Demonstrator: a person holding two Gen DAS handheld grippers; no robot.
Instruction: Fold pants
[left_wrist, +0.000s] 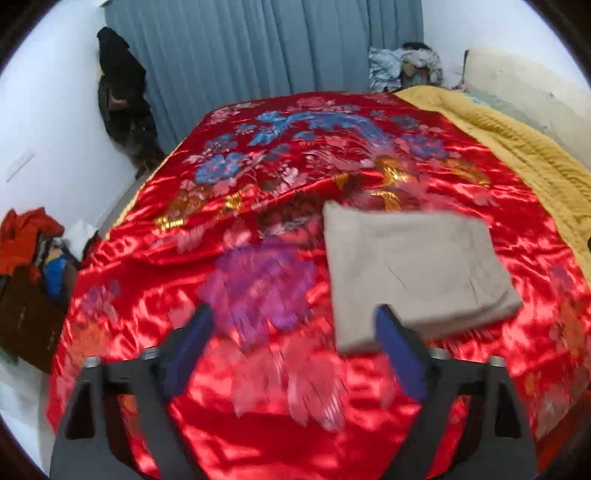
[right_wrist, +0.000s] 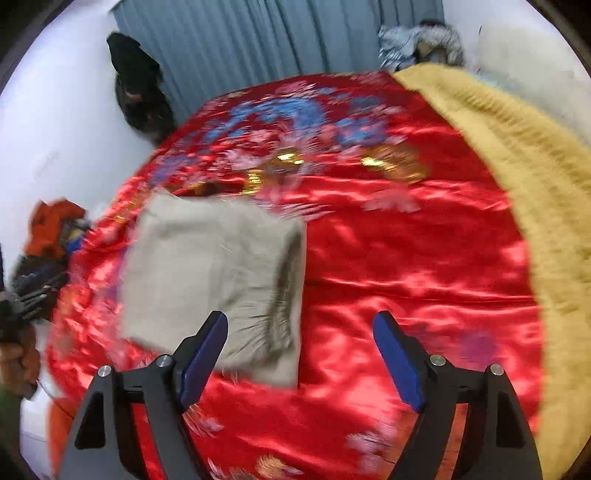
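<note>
The beige pants (left_wrist: 413, 269) lie folded into a flat rectangle on the red satin bedcover (left_wrist: 280, 177). In the right wrist view the folded pants (right_wrist: 210, 277) lie left of centre on the red bedcover (right_wrist: 406, 258). My left gripper (left_wrist: 295, 321) is open and empty above the cover, with its right finger just in front of the pants' near left corner. My right gripper (right_wrist: 299, 328) is open and empty, with its left finger over the pants' near edge. Both views are motion-blurred.
A mustard blanket (left_wrist: 524, 147) covers the bed's right side, and it also shows in the right wrist view (right_wrist: 535, 192). A clothes pile (left_wrist: 33, 251) lies on the floor at left. Dark clothing (left_wrist: 122, 96) hangs by the blue curtain (left_wrist: 258, 48). More clothes (left_wrist: 406, 66) are heaped at the bed's far end.
</note>
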